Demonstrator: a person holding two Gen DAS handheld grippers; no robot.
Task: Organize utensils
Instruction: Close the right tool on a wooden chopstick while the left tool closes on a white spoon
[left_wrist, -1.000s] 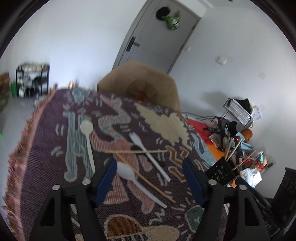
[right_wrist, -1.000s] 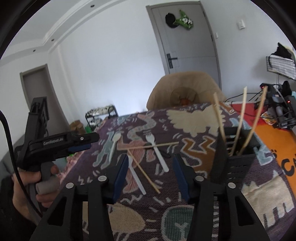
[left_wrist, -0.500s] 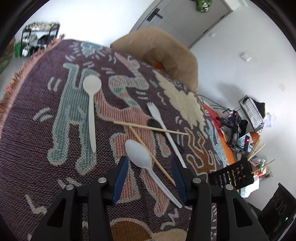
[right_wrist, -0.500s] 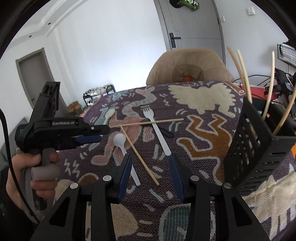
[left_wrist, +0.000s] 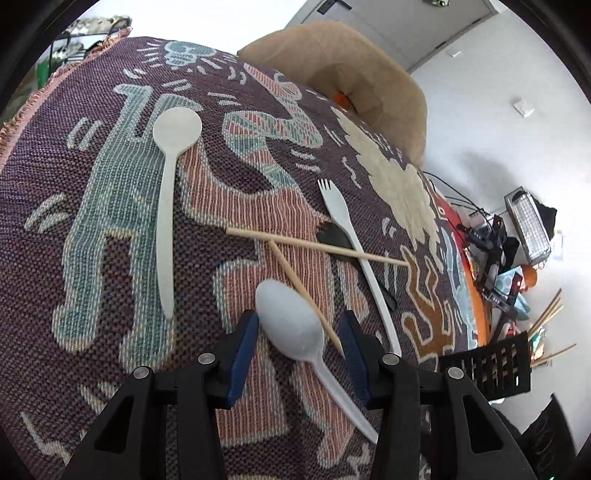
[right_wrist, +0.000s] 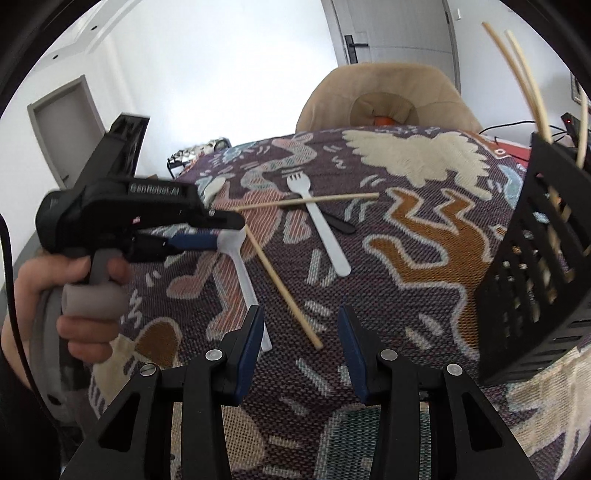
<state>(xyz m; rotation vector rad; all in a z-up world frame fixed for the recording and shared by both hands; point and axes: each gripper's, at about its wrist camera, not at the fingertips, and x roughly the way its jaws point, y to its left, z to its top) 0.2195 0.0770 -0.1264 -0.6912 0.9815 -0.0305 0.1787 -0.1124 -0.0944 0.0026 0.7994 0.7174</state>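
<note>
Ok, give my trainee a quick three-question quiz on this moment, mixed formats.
1. True or false: the left gripper is shut on the white plastic spoon.
2. Which utensil does the horizontal chopstick cross over? A) white fork B) wooden spoon C) knife
3. Fill in: the black basket already holds several ____.

Key:
1. False. The jaws straddle the spoon's bowl, open.
2. A
3. chopsticks
</note>
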